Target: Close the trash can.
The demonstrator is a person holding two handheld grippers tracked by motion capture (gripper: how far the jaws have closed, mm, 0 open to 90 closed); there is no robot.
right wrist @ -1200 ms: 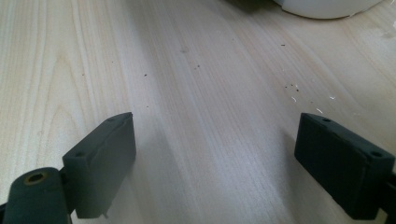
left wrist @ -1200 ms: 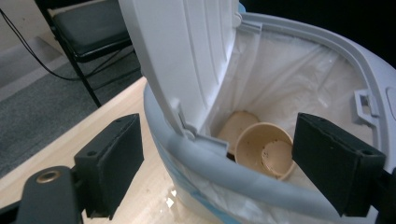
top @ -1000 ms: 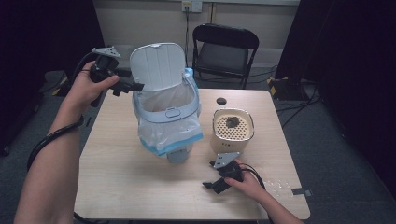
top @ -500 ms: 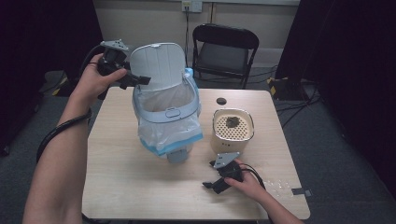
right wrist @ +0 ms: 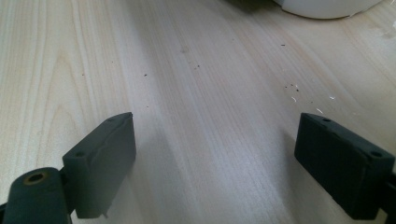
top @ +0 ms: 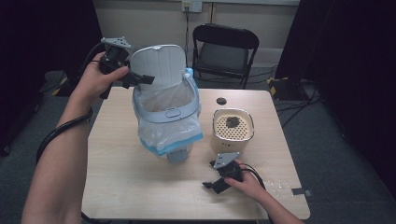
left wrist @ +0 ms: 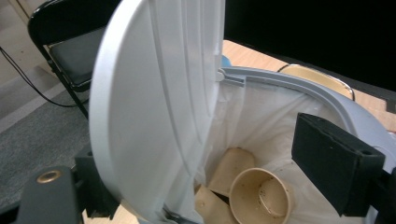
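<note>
A pale blue-grey bin lined with a white bag stands mid-table, its lid raised upright. My left gripper is up at the lid's left edge. In the left gripper view the lid runs between the jaws of this gripper, which stand wide apart and do not squeeze it. Inside the bag lie a used paper cup and other paper scraps. My right gripper rests low at the table's front right. Its jaws are open, with bare wood between them.
A cream container with a perforated top and a dark lump on it stands right of the bin. A small black disc lies behind it. A black folding chair stands beyond the table.
My left hand has carried its gripper to the right and slightly up, closer to the raised lid's edge. The right gripper has stayed put.
</note>
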